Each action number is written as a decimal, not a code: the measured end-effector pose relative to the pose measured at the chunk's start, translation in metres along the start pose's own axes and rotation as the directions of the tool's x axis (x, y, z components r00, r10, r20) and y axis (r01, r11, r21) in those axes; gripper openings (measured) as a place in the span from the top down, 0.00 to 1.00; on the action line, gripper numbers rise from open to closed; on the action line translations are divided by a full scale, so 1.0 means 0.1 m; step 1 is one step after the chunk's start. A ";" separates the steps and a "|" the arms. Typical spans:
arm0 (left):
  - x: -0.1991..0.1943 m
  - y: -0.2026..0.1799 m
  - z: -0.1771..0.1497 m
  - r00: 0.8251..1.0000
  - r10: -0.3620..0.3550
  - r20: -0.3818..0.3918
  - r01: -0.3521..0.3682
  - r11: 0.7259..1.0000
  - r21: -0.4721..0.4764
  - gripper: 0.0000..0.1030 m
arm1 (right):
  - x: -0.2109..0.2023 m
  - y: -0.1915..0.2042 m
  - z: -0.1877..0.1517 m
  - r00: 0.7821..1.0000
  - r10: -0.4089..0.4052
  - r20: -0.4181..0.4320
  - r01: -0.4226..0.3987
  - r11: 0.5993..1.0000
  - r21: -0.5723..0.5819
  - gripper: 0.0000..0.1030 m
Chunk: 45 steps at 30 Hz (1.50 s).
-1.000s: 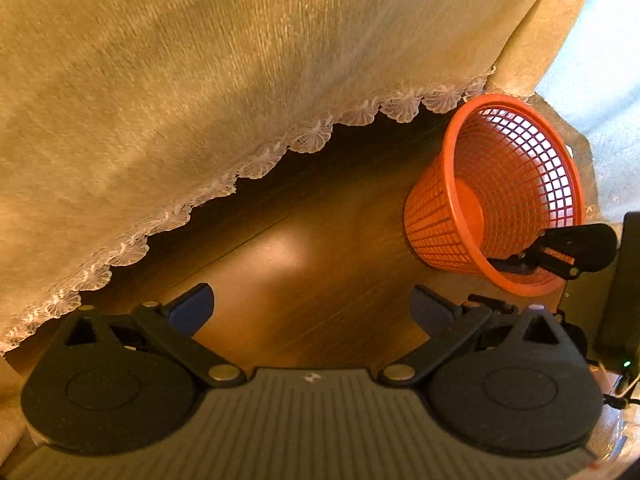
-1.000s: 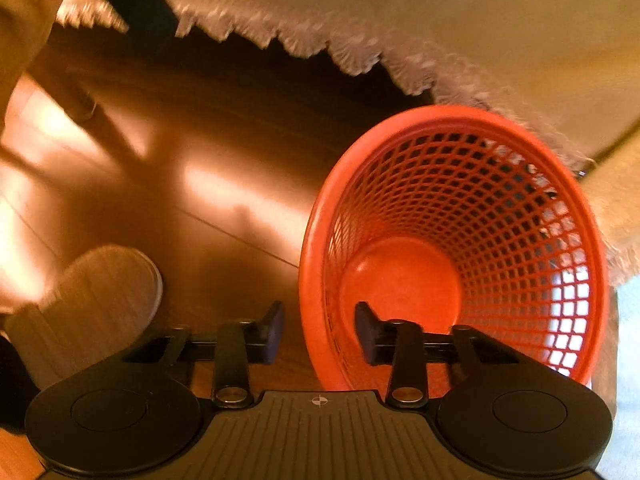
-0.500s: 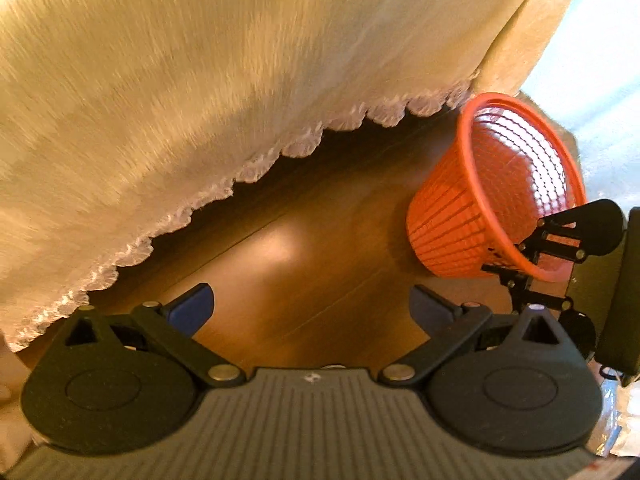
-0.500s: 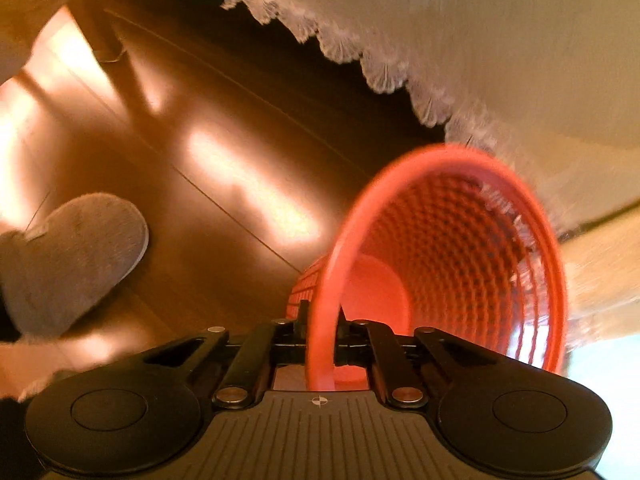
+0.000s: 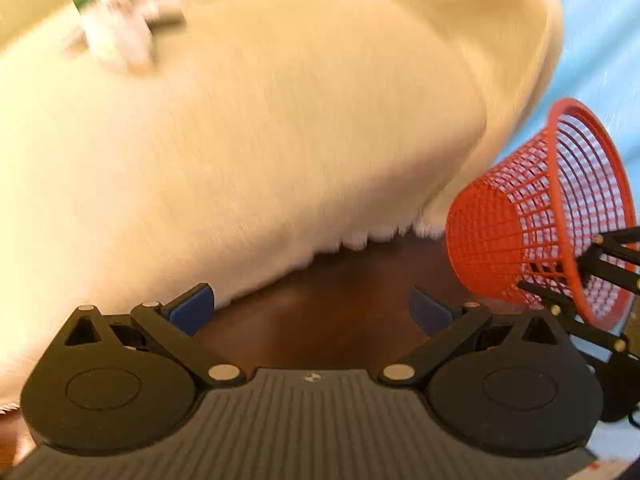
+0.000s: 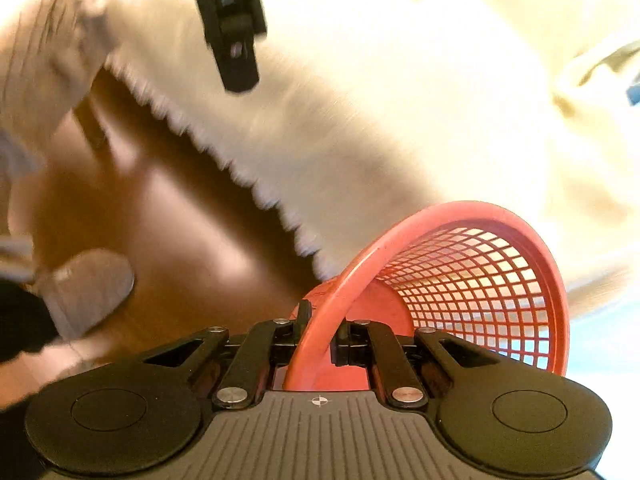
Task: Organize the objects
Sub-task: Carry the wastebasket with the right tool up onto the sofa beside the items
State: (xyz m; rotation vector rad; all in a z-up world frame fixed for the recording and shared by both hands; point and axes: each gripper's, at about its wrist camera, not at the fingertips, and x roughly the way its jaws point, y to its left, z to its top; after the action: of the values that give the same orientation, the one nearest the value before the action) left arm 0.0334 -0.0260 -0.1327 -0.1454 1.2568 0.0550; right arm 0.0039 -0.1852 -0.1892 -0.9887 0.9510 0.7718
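My right gripper is shut on the rim of an orange mesh basket, one finger outside the wall and one inside. The basket hangs tilted off the floor, its mouth turned to the right, and it holds nothing. In the left wrist view the same orange mesh basket sits at the right edge with the right gripper's black linkage clamped on its lower rim. My left gripper stands open with blue pads and nothing between them, above the dark wooden floor.
A cream tablecloth with a lace hem hangs close behind both grippers. Blurred small items lie on the table top. A grey slipper on a foot stands on the floor at the left. A black bar of the other hand's tool crosses the top.
The right gripper closed on the basket's rim and lifted it off the floor, tilting it. Both hands rose, so the tablecloth now fills more of each view. The left gripper stayed open.
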 end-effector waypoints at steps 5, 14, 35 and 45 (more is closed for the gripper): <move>-0.61 0.23 0.51 0.995 0.019 0.097 -0.013 0.998 -0.066 0.01 | -0.65 -0.45 0.54 0.998 -0.030 0.056 0.026 0.998 0.065 0.96; -0.82 1.10 1.45 0.978 0.009 0.208 0.003 0.998 -0.057 0.01 | -0.50 -1.14 1.66 0.986 -0.157 0.053 0.146 0.974 0.173 0.96; -0.01 2.03 2.08 0.907 -0.197 0.371 0.168 0.980 0.108 0.01 | 0.35 -1.69 2.42 0.840 -0.530 -0.114 0.413 0.490 0.768 1.00; -0.14 2.28 1.86 0.869 -0.294 0.398 0.233 0.953 0.195 0.01 | 0.35 -1.44 2.61 0.698 -0.683 -0.215 0.508 0.261 0.821 1.00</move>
State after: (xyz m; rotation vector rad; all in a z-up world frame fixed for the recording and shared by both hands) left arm 0.1774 0.2264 -0.0818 -0.1721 0.7914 -0.2309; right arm 0.2203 0.0078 -0.1109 -0.2950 0.5510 -0.3178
